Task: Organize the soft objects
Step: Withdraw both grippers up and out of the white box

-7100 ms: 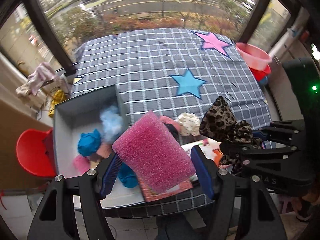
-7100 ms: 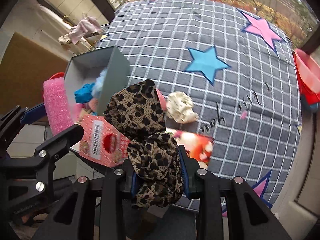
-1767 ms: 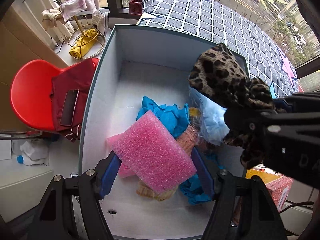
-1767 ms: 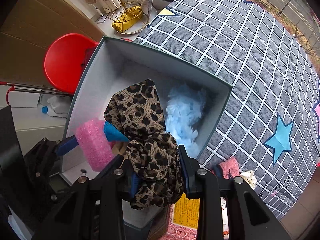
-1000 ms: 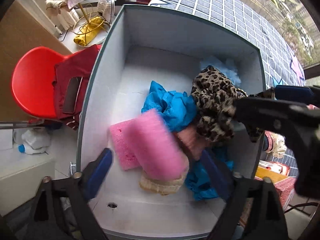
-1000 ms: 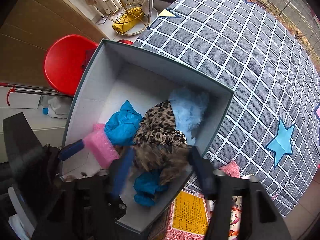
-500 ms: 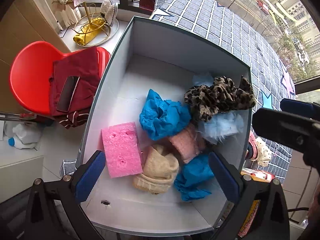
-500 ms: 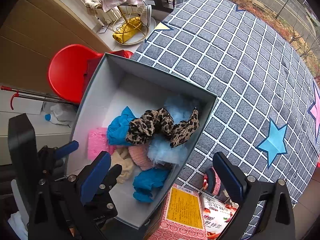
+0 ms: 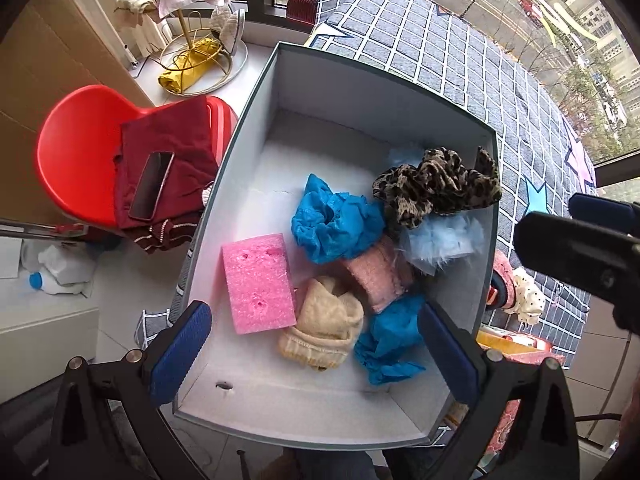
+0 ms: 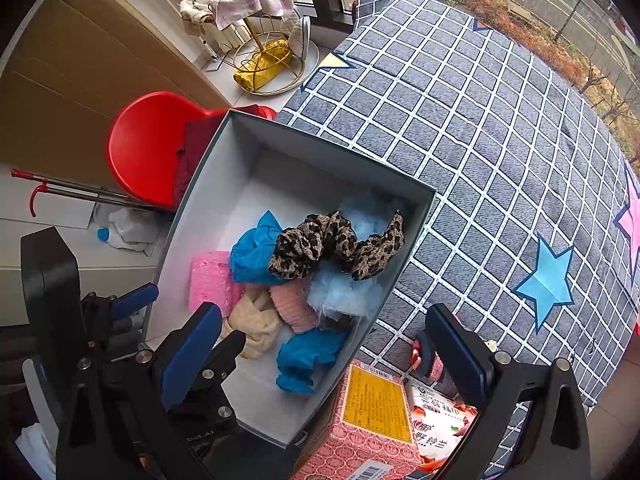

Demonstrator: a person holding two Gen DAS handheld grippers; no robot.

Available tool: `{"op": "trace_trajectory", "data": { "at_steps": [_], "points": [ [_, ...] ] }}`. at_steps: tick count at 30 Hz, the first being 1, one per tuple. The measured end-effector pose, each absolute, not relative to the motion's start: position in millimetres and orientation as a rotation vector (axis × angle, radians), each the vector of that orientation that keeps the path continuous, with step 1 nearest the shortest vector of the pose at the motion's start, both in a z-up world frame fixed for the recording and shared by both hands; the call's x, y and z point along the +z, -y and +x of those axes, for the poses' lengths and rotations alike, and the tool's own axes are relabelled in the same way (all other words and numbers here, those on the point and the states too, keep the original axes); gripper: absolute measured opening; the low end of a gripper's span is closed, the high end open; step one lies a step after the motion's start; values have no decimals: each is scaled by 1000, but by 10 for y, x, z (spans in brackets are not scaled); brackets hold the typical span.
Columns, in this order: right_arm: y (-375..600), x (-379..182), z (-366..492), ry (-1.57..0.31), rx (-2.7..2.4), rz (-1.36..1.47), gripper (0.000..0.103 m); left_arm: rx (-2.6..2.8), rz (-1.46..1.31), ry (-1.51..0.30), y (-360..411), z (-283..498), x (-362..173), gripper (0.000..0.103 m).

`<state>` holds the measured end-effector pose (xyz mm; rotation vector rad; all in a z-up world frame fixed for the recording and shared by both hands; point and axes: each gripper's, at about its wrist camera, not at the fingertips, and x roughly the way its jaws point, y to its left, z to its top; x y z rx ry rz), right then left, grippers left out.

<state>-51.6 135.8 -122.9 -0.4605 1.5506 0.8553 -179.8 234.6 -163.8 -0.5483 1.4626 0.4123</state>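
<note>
A grey box with a white inside holds the soft things. A pink sponge lies flat at its left. A leopard-print cloth rests on top of blue cloths and a pale blue fluffy piece. A beige knit and a pink knit lie lower in the pile. My left gripper hangs open above the box, nothing in it. My right gripper is open too, over the box's right edge, empty.
A checked grey cloth with stars covers the table. A pink carton and a snack packet lie right of the box, with a pink item and a cream spotted item. A red chair with a phone stands left.
Both grippers opened wide and rose. The pink sponge dropped flat into the box's left side and the leopard cloth fell onto the pile at the right.
</note>
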Motion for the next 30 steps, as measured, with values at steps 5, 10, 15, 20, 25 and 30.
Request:
{"op": "trace_trajectory", "data": {
  "at_steps": [5, 10, 15, 20, 25, 30],
  "points": [
    [-1327, -1181, -542, -1540, 855, -463, 103, 431, -543, -1462, -2321, -1820, -1569, 103],
    [-1311, -1117, -598, -1508, 864, -493, 103, 444, -530, -1466, -2280, -1835, -1505, 103],
    [-1287, -1087, -649, -1488, 871, -522, 103, 456, -505, -1474, -2229, -1856, -1453, 103],
    [-1241, -1062, -664, -1487, 875, -519, 103, 464, -500, -1477, -2198, -1876, -1428, 103],
    [-1207, -1028, -671, -1476, 869, -527, 103, 473, -498, -1476, -2185, -1869, -1390, 103],
    [-1165, -1007, -672, -1475, 871, -520, 103, 475, -481, -1478, -2157, -1853, -1358, 103]
  ]
}}
